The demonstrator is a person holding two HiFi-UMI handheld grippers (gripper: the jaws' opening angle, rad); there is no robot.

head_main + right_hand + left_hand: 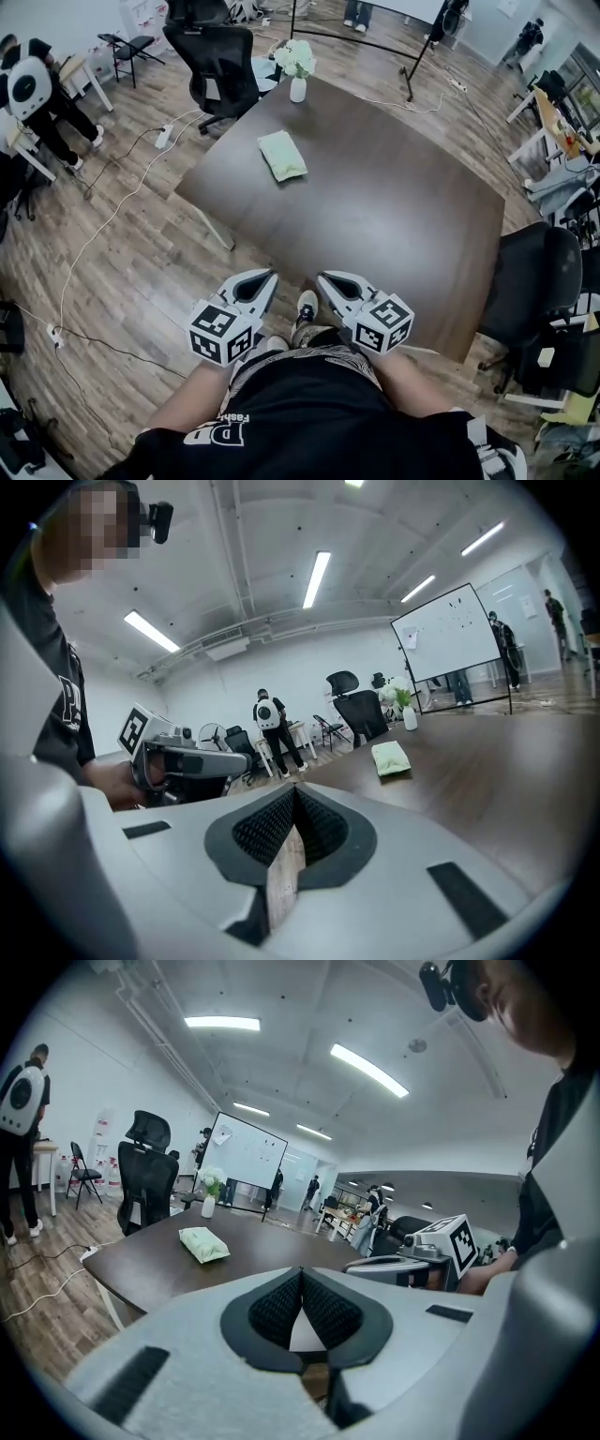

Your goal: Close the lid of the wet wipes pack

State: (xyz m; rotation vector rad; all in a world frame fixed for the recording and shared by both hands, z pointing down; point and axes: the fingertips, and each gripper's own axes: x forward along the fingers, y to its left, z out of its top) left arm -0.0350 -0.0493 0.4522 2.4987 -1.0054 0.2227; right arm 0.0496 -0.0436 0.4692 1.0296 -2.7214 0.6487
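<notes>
The pale green wet wipes pack (282, 155) lies flat on the far left part of the dark brown table (394, 216). It also shows in the left gripper view (203, 1244) and the right gripper view (391, 757). Its lid is too small to make out. My left gripper (267, 275) and right gripper (323, 277) are held side by side close to my body, off the table's near edge and far from the pack. Both are shut with nothing between the jaws (301, 1274) (294, 791).
A white vase with flowers (297, 70) stands at the table's far corner, behind the pack. One black office chair (214, 66) is beyond the table, another (534, 281) at its right side. Cables (112, 216) run over the wooden floor at the left. People stand in the background.
</notes>
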